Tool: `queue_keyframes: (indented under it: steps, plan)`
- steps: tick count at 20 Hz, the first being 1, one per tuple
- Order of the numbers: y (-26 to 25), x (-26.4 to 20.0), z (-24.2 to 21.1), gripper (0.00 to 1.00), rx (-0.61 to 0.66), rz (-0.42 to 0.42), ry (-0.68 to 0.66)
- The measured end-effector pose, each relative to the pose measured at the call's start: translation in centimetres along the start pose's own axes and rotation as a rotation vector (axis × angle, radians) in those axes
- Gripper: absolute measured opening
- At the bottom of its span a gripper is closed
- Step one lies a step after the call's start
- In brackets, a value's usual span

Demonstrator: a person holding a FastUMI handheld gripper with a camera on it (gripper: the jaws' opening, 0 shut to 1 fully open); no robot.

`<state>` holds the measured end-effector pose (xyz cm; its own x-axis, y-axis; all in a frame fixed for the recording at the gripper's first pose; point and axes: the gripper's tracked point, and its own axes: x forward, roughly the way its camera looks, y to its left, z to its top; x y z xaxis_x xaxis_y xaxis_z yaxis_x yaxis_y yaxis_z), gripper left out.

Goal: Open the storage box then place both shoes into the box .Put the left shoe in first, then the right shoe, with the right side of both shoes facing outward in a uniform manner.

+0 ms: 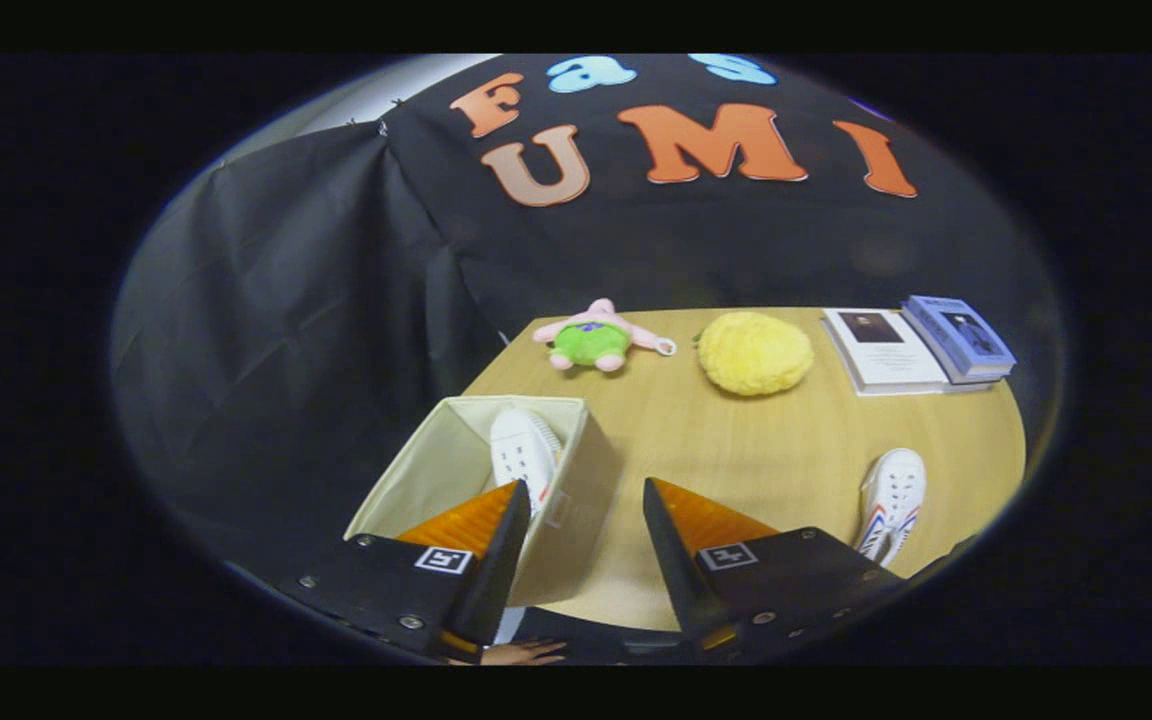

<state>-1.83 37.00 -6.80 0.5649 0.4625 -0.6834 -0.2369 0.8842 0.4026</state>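
— Wood-grain table (736, 450) under it, and the gripper (584, 520) hangs above with its fingers spread wide apart, nothing between them. Agreed?

— Agreed. One finger (496, 545) sits over the near right corner of the storage box (406, 480), the other finger (671, 545) is over bare tabletop. They grip nothing.

— The box itself?

— Cream fabric, open at the top, standing near the table's left edge, just ahead of and partly under the left finger. A white shoe (524, 450) is inside it, lying along the right wall, and its near end is hidden behind the finger.

— Which way does it face?

— Cannot tell from here; only the laced upper and the toe show.

— And the second shoe (891, 500)?

— White with red and blue stripes on its side, lying on the table well to the right of the fingers, apart from the box, close to the table's near right edge.

— Beyond the fingers?

— A pink and green plush toy (593, 338) at the far edge, a fluffy yellow cushion (756, 352) just right of it, then a white book (881, 350) lying flat with a blue book (958, 336) touching its right side.

— Anything close in?

— A person's hand (526, 653), just the fingertips, shows below the left finger.
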Motion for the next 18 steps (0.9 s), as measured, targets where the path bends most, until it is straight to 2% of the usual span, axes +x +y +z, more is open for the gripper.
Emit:
queue_keyframes:
  steps: [4,8,18]
  plan:
    - [-8.0,-2.1,-1.9,0.8,0.014,-0.111,0.01]
    - [-15.6,-3.9,-4.4,0.87,0.009,-0.207,0.035]
    - [-27.0,-3.6,-10.5,0.9,0.229,-0.262,0.123]
